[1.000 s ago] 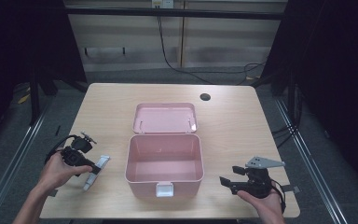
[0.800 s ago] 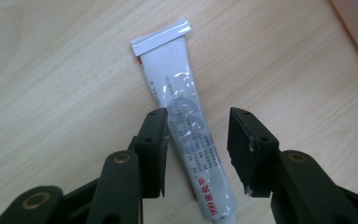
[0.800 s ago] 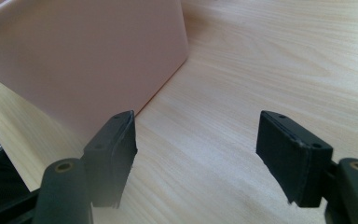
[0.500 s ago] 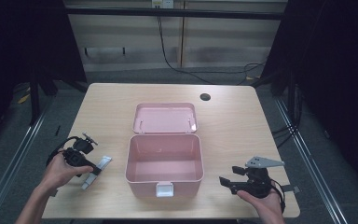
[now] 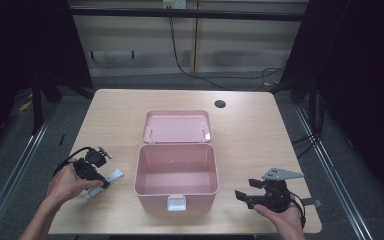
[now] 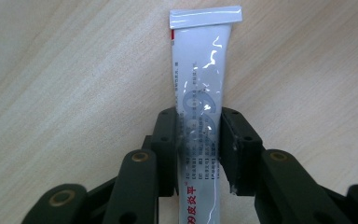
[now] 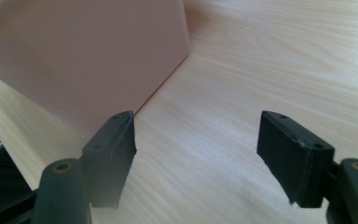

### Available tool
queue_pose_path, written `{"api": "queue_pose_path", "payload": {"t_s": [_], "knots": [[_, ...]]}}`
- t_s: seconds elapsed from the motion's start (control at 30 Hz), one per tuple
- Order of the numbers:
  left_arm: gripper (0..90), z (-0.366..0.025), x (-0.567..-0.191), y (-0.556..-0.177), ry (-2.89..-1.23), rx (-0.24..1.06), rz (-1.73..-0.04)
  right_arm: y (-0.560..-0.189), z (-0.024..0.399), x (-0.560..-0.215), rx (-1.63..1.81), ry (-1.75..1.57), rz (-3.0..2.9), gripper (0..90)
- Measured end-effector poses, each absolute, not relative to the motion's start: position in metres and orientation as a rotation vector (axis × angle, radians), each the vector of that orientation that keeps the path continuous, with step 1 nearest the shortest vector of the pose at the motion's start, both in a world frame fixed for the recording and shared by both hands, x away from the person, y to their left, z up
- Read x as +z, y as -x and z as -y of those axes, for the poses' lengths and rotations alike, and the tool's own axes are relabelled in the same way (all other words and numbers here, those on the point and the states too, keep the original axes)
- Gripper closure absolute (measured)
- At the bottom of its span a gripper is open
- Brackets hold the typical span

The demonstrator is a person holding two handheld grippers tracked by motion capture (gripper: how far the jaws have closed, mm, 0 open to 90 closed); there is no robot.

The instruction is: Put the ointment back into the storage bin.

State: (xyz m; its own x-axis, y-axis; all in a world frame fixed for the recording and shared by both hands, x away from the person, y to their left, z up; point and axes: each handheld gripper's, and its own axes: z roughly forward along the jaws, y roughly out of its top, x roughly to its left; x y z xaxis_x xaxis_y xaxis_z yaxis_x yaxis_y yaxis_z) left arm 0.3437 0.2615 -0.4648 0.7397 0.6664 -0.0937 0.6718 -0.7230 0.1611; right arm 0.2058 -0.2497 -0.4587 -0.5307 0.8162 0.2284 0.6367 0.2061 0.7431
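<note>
L gripper: jaws have just been closing, now pressed on both sides of a white tube, gripping it at mid-length. Tube lies flat on the surface, crimped flat end pointing away from the jaws, printed text and a red mark on it; its near end runs out of the bottom of the left gripper view. In the high view the tube sits near the front-left of the surface, just left of the pink box, not touching it. L hand wraps the gripper body.

R gripper: jaws stand apart w/ a clear gap, nothing between them, bare wood behind. Pink box wall rises just ahead-left of the left jaw, close but apart. High view: R gripper low over the front-right of the surface, jaws aimed at the box, grey three-cornered plate on top, R hand beneath.

Surface: light wood-grain top, rounded corners, one dark round hole near the back-right. Room dim; grey floor, pale panelled wall behind, black cables hanging and trailing across the floor.

Count: 1 tube, 1 box (open, empty), 1 lid lying flat behind the box, touching its back edge. 2 grippers.

Obstructions: box stands between the two grippers.
</note>
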Motion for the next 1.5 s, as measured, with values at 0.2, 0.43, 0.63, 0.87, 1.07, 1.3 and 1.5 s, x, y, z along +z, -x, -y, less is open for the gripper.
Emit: {"api": "queue_pose_path", "payload": {"t_s": [0.2,0.43,0.63,0.87,1.07,1.3,1.5], "knots": [[69.2,-0.257,-0.464,-0.344,-2.784,-0.035,-1.084,-0.206,0.250,-0.459,1.228,-1.390,-2.264,27.7],[70.1,-0.262,-0.464,-0.347,-2.758,-0.085,-1.100,-0.206,0.251,-0.458,1.234,-1.391,-2.252,27.8],[70.1,-0.263,-0.462,-0.344,-2.760,-0.085,-1.119,-0.207,0.251,-0.458,1.234,-1.397,-2.251,27.7],[70.2,-0.261,-0.455,-0.342,-2.744,-0.070,-1.115,-0.207,0.251,-0.458,1.238,-1.397,-2.252,27.5],[70.1,-0.265,-0.448,-0.340,-2.719,-0.132,-1.073,-0.206,0.252,-0.458,1.237,-1.401,-2.246,27.5],[70.1,-0.266,-0.438,-0.337,-2.703,-0.146,-1.034,-0.206,0.252,-0.458,1.240,-1.405,-2.242,27.1],[70.1,-0.265,-0.429,-0.332,-2.713,-0.132,-0.977,-0.206,0.252,-0.458,1.239,-1.405,-2.243,27.1]]}}
